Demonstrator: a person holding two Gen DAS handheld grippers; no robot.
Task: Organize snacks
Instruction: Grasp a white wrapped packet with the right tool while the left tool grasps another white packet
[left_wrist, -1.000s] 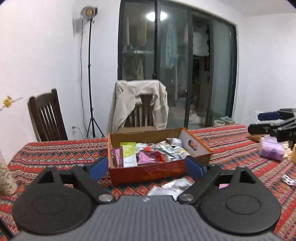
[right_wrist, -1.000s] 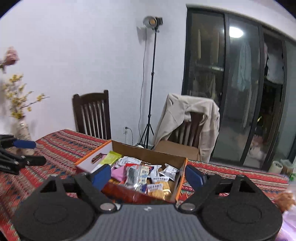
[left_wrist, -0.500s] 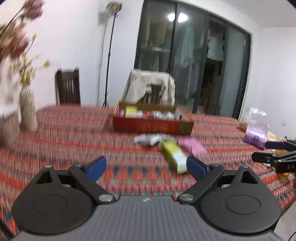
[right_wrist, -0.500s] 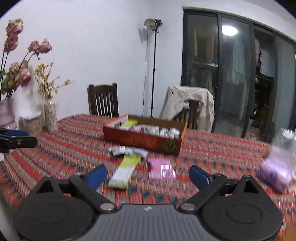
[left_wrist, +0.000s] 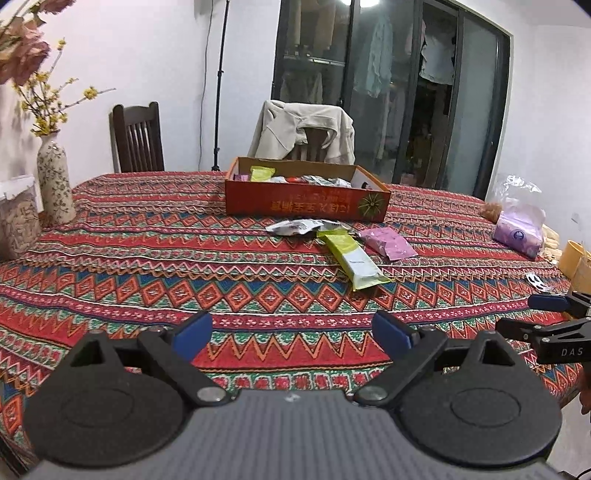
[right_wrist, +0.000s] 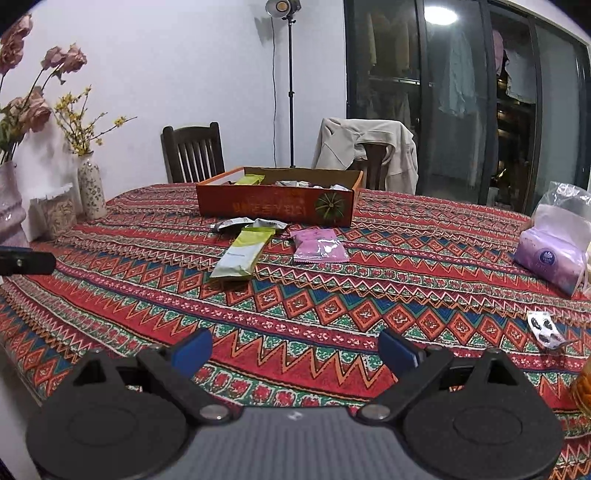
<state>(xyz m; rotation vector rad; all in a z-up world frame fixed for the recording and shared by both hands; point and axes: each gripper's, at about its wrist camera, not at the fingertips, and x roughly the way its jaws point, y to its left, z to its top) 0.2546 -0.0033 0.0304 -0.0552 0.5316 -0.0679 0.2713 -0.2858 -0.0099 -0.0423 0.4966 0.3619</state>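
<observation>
An orange cardboard box (left_wrist: 306, 203) (right_wrist: 275, 205) with several snack packets in it stands at the far middle of the patterned tablecloth. In front of it lie a silver packet (left_wrist: 293, 227) (right_wrist: 232, 224), a long green packet (left_wrist: 352, 258) (right_wrist: 243, 253) and a pink packet (left_wrist: 388, 242) (right_wrist: 319, 245). My left gripper (left_wrist: 291, 334) is open and empty near the table's front edge. My right gripper (right_wrist: 295, 349) is open and empty, also near the front edge; it also shows in the left wrist view (left_wrist: 546, 314).
Flower vases (left_wrist: 55, 184) (right_wrist: 90, 188) and a container (left_wrist: 16, 218) stand at the left. A purple tissue pack in a plastic bag (left_wrist: 519, 230) (right_wrist: 552, 254) lies at the right, with a small wrapper (right_wrist: 543, 325). Chairs (left_wrist: 138, 138) stand behind the table.
Both grippers have pulled back from just over the box to the table's front edge. The loose packets in front of the box are now in full view.
</observation>
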